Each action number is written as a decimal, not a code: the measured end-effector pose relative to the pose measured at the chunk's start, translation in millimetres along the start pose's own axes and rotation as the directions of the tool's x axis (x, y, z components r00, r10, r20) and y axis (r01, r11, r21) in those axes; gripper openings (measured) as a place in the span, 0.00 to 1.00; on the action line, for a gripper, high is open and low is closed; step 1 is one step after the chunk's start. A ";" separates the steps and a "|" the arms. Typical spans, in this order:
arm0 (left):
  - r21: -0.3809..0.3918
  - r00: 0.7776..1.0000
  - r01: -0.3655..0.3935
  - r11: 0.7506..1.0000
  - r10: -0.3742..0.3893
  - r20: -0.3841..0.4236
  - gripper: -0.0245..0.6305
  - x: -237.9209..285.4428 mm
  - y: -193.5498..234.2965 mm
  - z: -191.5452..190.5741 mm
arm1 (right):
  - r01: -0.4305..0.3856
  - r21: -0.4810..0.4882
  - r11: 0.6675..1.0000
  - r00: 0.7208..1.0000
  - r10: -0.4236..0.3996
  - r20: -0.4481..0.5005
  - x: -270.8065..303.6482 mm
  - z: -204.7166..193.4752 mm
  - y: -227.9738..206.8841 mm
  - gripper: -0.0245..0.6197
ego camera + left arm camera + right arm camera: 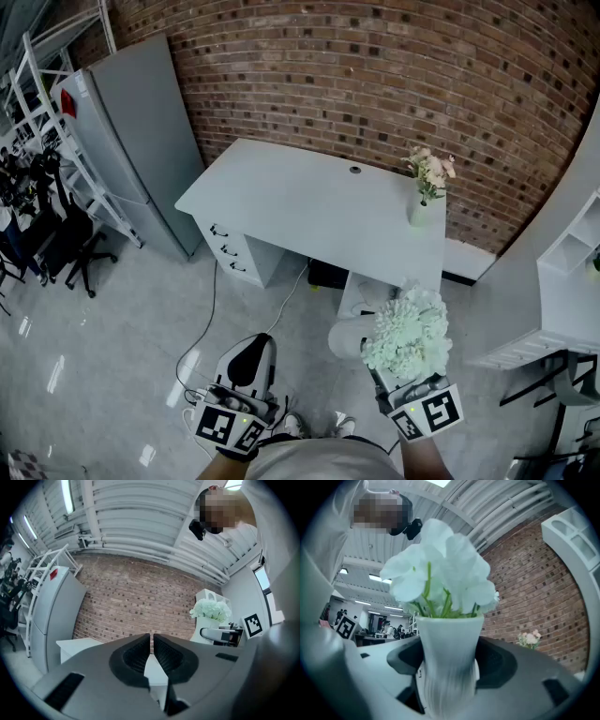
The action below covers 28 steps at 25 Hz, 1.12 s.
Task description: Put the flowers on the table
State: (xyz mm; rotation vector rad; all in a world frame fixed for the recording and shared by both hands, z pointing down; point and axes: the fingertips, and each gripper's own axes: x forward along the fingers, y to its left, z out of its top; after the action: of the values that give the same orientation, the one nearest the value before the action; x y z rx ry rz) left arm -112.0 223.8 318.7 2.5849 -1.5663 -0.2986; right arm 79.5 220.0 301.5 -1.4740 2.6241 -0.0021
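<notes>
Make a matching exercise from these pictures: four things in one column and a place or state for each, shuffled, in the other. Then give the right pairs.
Things
1. left gripper
2. right gripper
3. pink flowers
4. grey fridge

Places and states
A. stands on the floor to the left of the white desk
B. closed on the vase of white flowers
C. jaws together, nothing between them
D. stands on the white desk, near its far right corner

Pairs: 1-C, 2-B, 3-D, 4-A
</notes>
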 end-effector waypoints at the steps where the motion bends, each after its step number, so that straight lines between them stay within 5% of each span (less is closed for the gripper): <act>1: 0.008 1.000 -0.019 1.000 0.019 0.003 0.08 -3.2 6.3 1.5 | 0.009 0.000 1.000 1.000 -0.009 -0.001 -1.2 -1.1 -2.2 0.57; 9: 0.020 0.997 -0.074 0.997 0.074 0.004 0.08 -11.0 23.4 5.0 | 0.046 -0.001 0.999 0.999 -0.046 -0.017 -6.0 -3.5 -14.3 0.57; 28: 0.029 0.997 -0.074 0.997 0.073 0.003 0.08 -2.3 -40.8 -6.3 | -0.031 -0.002 1.000 0.999 0.031 -0.009 -37.6 4.9 -37.5 0.57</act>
State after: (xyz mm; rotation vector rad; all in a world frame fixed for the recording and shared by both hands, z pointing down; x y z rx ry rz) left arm -76.3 244.6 317.4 2.5416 -1.6742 -0.2744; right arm 131.3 232.7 303.4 -1.4371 2.6550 -0.0031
